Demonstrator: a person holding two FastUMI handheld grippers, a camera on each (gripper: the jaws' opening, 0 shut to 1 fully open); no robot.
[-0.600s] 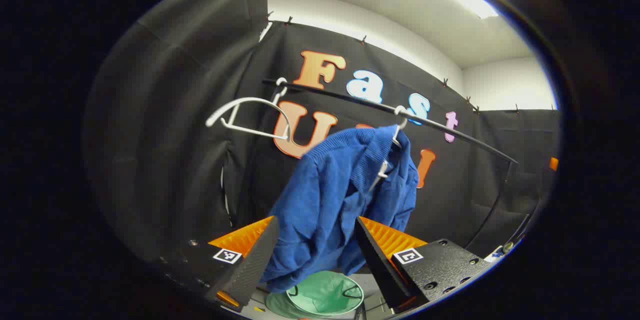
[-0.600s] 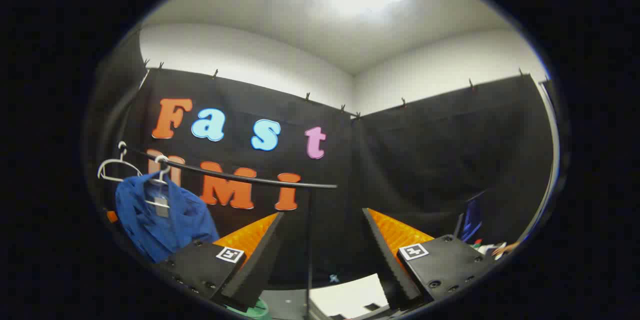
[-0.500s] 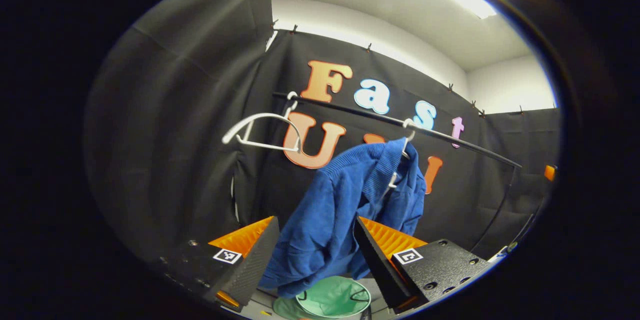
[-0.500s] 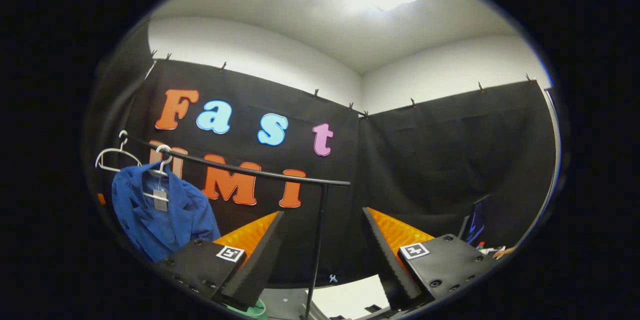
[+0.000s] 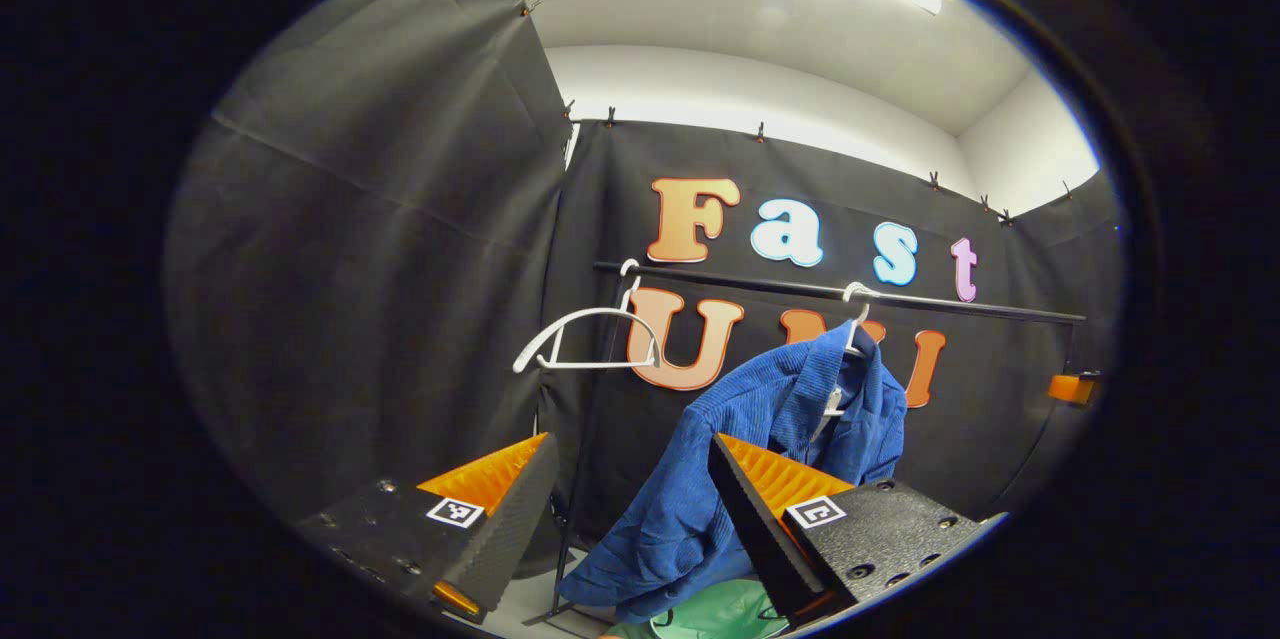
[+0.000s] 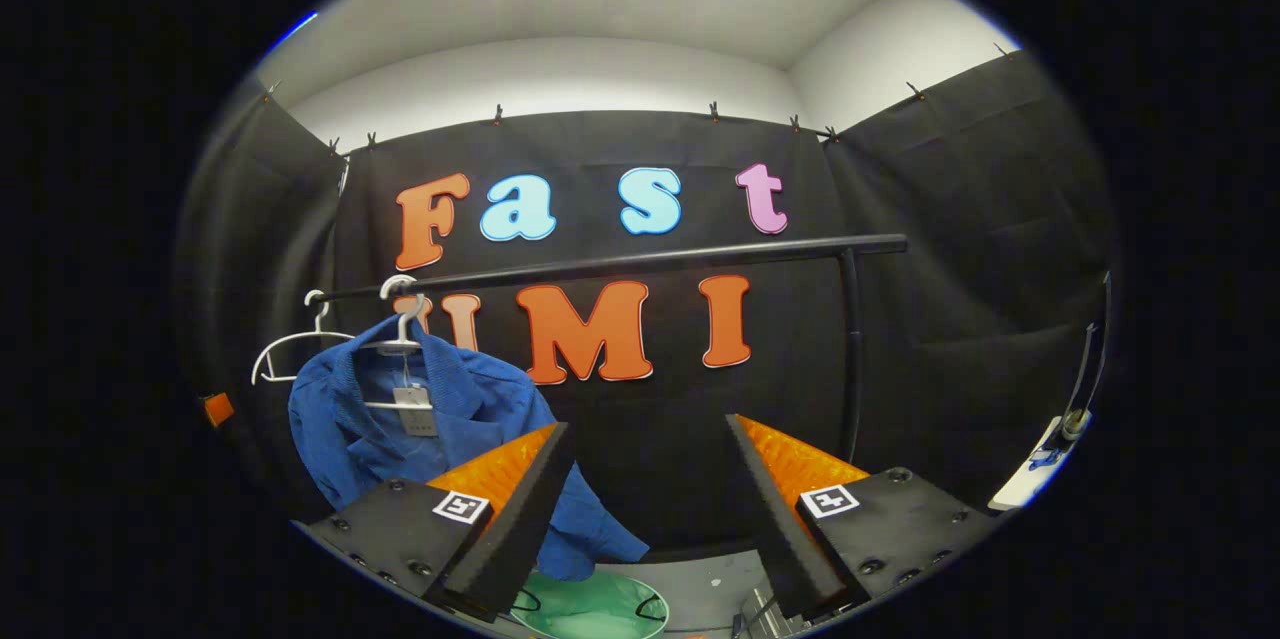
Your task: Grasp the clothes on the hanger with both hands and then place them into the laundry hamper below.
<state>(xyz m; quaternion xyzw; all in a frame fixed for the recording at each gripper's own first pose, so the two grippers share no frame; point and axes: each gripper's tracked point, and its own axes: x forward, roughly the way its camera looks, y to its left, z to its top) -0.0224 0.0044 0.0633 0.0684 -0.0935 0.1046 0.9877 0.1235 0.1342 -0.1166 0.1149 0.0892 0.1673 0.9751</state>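
Note:
A blue corduroy jacket (image 5: 740,459) (image 6: 440,429) hangs on a white hanger (image 5: 852,311) (image 6: 402,324) from a black rail (image 5: 830,291) (image 6: 640,261). Under it sits a green laundry hamper (image 5: 722,614) (image 6: 590,609). In the left gripper view my left gripper (image 5: 630,504) stands open, short of the jacket, whose lower hem shows between and behind the fingers. In the right gripper view my right gripper (image 6: 650,499) is open too, to the right of the jacket and apart from it. Nothing is held.
A second, bare white hanger (image 5: 585,339) (image 6: 295,349) hangs at the rail's left end. The rail's upright post (image 6: 850,349) stands on the right. Black cloth walls close in the back and sides. An orange object (image 5: 1070,387) shows far right, likely the other gripper.
Both grippers have drawn back and levelled out, so the rail and jacket sit farther off. The right gripper view has turned left, bringing the jacket and hamper closer to its centre. Both stay open.

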